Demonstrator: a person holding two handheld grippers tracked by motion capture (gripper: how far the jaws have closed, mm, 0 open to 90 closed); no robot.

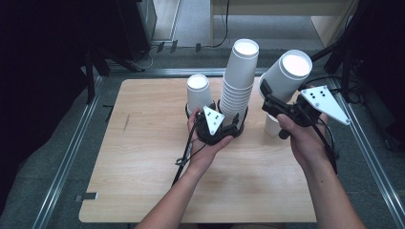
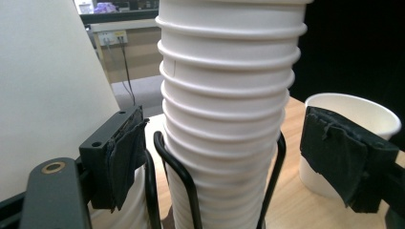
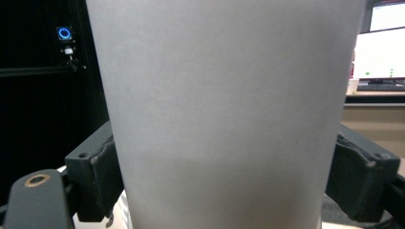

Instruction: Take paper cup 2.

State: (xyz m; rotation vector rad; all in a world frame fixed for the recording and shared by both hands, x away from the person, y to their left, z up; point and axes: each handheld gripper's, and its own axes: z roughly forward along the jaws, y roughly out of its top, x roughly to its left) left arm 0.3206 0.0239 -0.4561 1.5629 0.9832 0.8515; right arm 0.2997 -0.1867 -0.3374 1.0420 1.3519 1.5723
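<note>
Right tool clamped on inverted paper cup, held tilted above upright cup on tabletop, presumably for stacking. Left tool open, straddling cup stack in wire holder, pads not touching, likely steadying.

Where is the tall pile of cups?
In the high view, the tall stack of cups stands in a black wire holder mid-table, between the single upside-down cup and the right gripper.
</note>
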